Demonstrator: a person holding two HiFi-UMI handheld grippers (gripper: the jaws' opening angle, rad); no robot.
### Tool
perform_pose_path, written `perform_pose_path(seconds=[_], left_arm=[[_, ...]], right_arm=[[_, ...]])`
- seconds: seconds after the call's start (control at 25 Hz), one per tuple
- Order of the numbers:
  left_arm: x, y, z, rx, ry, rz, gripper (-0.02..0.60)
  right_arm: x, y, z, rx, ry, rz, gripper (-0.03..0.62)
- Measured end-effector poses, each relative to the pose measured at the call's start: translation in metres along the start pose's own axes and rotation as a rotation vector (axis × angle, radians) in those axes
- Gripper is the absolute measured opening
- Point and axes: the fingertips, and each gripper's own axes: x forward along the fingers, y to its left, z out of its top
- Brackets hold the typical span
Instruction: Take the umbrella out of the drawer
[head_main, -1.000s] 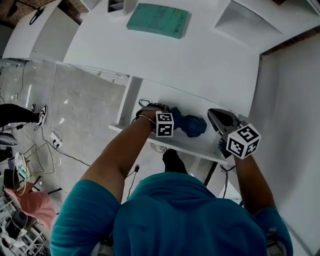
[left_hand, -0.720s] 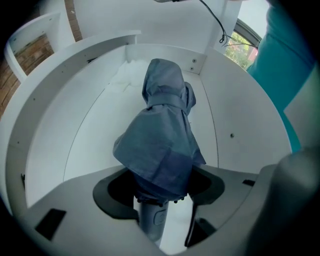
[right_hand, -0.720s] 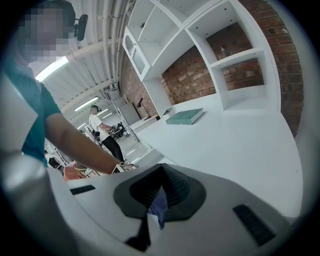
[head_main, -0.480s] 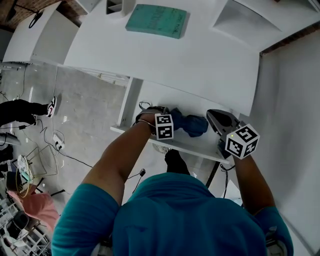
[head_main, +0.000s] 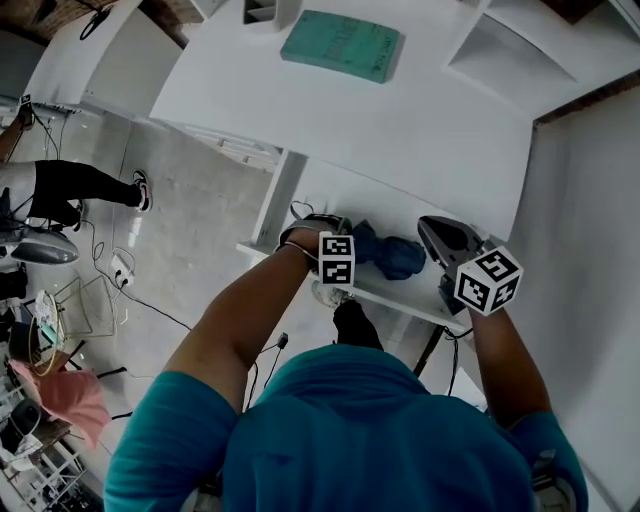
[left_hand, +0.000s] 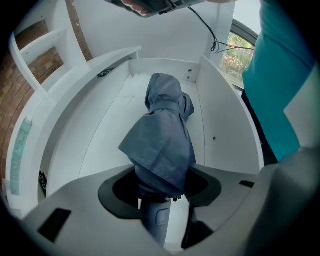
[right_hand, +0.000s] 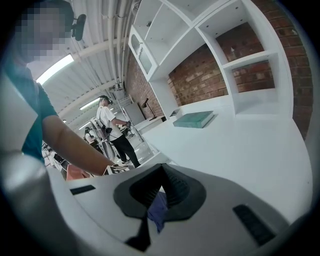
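A folded blue umbrella (left_hand: 162, 145) lies lengthwise in the open white drawer (left_hand: 220, 115) below the desk (head_main: 420, 120). The left gripper (left_hand: 162, 172), jaws just closed in, pinches it by bunched cloth near the handle (a soft, slippery hold). I judge it could slide free or snag the drawer wall when lifted. That gripper points steeply down, while the right gripper (right_hand: 159, 192) waits just beside the umbrella's other end, tilted slightly down, jaws pressed together on nothing.

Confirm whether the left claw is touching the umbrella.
Touching. The left gripper view shows the left claw, whose jaws have just been closing, pressing on both sides of the umbrella near its handle.
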Motion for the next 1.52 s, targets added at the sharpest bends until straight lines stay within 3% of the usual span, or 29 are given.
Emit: perform_pose_path(seconds=[0.56, 0.8, 1.04, 1.52], left_arm=[[-0.097, 0.004, -0.017, -0.217, -0.084, 0.189, 0.229], [-0.153, -0.004, -0.053, -0.324, -0.099, 0.302, 0.229], [-0.197, -0.048, -0.112, -0.472, -0.081, 0.398, 0.229], [-0.263, -0.191, -0.248, -0.882, -0.027, 0.551, 0.229]], right_arm=[[0.030, 0.051, 0.046, -0.117, 0.005, 0.128, 0.020], [0.067, 0.099, 0.075, -0.201, 0.022, 0.235, 0.020], [0.104, 0.174, 0.086, -0.297, 0.041, 0.357, 0.020], [0.179, 0.351, 0.057, -0.469, 0.165, 0.618, 0.020]])
